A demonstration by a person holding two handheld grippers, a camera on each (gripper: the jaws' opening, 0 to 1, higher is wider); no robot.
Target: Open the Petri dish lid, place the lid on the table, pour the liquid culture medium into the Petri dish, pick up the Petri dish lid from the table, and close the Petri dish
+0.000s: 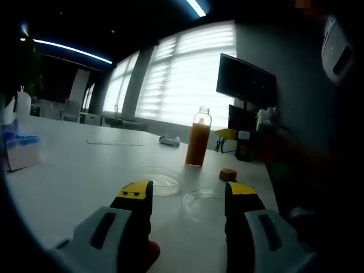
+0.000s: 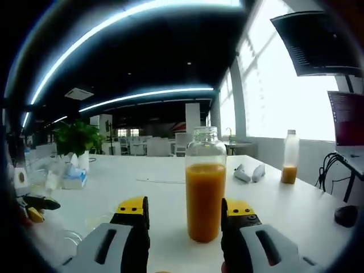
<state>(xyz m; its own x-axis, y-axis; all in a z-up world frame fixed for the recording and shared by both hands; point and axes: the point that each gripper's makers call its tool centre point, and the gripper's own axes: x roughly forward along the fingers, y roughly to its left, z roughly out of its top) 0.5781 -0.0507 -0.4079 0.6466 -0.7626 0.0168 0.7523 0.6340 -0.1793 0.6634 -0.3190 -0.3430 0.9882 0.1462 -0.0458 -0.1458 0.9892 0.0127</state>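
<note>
At three o'clock in my left gripper view, a person (image 1: 318, 165) blurs into shadow; the clutter (image 1: 250, 139) beside them is unreadable.

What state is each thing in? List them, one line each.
Glass bottle: upright, uncapped, over half full of orange liquid, between the right fingers.
Bottle cap: off, lying on the table.
Petri dish: uncovered on the table.
Petri dish lid: lying beside the dish.
Left gripper: open, empty.
Right gripper: open around the bottle.
Second bottle: upright, capped.

Orange liquid (image 2: 205, 199), yellow-tipped claw (image 2: 185, 211), white table (image 2: 284, 205).
</note>
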